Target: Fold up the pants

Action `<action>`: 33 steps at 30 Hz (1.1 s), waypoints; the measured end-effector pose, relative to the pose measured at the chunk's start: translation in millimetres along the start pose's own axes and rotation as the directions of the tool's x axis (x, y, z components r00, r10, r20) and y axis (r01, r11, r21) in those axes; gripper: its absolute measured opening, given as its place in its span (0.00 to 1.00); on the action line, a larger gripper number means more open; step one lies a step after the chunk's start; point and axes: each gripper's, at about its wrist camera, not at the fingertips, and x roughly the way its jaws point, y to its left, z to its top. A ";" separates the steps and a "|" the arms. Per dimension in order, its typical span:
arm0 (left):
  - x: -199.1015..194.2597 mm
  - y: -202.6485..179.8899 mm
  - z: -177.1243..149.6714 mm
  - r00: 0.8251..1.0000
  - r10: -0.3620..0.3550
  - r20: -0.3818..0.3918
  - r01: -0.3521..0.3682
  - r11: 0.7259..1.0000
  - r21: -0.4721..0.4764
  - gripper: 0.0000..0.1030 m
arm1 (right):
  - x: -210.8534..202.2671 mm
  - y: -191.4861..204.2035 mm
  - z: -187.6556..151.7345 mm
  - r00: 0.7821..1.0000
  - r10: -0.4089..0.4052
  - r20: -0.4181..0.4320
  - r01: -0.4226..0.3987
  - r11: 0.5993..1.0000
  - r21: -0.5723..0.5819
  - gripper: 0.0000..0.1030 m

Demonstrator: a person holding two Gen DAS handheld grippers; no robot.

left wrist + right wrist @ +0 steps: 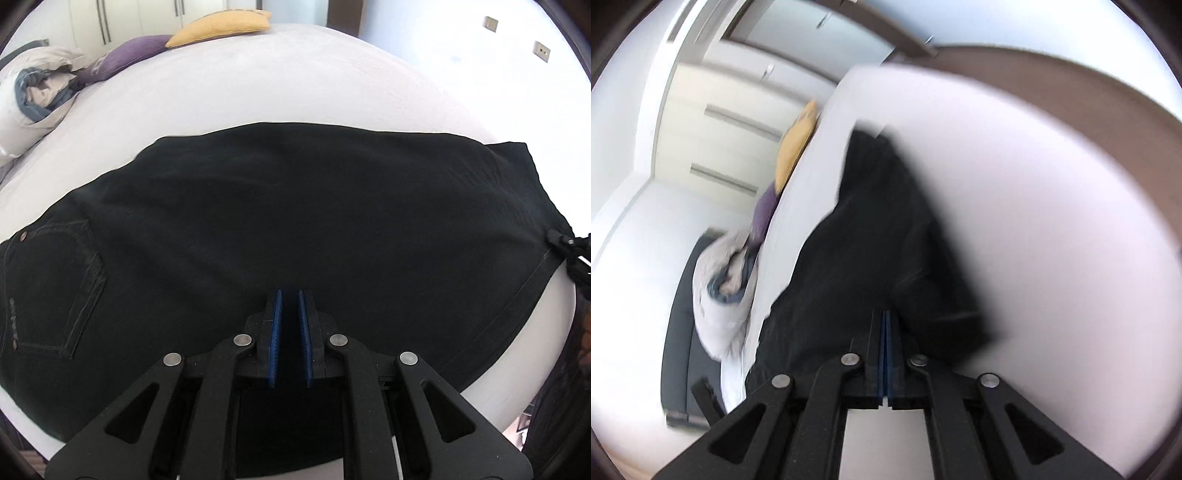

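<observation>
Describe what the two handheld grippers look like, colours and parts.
Both the left gripper and the right gripper are matte black plastic, with crossed linkage arms with triangular cut-outs, joined by round silver pins. Their fingers carry ribbed blue pads. No cables or sleeves show.

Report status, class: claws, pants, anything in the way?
Left claw shut on pants. Right claw shut at the pants, grip unclear. Pants flat on bed. Nothing in the way.

Pants matt black denim; bed sheet smooth pale cloth; fingers ribbed blue pads
</observation>
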 end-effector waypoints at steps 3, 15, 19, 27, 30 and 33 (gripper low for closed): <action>-13.5 20.1 -11.4 0.998 0.057 -0.002 -0.057 0.997 -0.057 0.09 | -36.6 2.9 4.8 0.994 -0.077 0.083 0.079 0.997 -0.024 0.05; 12.1 45.6 84.7 0.999 0.039 -0.031 -0.043 0.992 -0.119 0.09 | 98.3 117.0 -40.0 0.959 0.102 -0.264 -0.156 0.969 -0.190 0.38; 4.2 104.4 52.7 1.000 0.029 -0.010 -0.031 0.977 -0.211 0.09 | 112.8 108.4 -38.7 0.964 0.073 -0.255 -0.119 0.979 -0.167 0.21; -35.6 180.9 -0.9 0.994 -0.064 0.091 0.089 0.946 -0.312 0.09 | 65.4 71.5 0.0 0.994 0.002 -0.105 -0.012 0.995 -0.099 0.07; -45.8 178.4 17.6 0.994 0.044 0.096 -0.015 0.958 -0.285 0.09 | 44.2 69.6 7.3 0.996 -0.035 -0.079 0.026 0.994 -0.105 0.12; -54.6 153.9 45.7 0.983 -0.016 0.184 0.059 0.971 -0.233 0.09 | 35.0 84.0 0.1 0.993 0.032 -0.112 -0.049 0.987 -0.152 0.35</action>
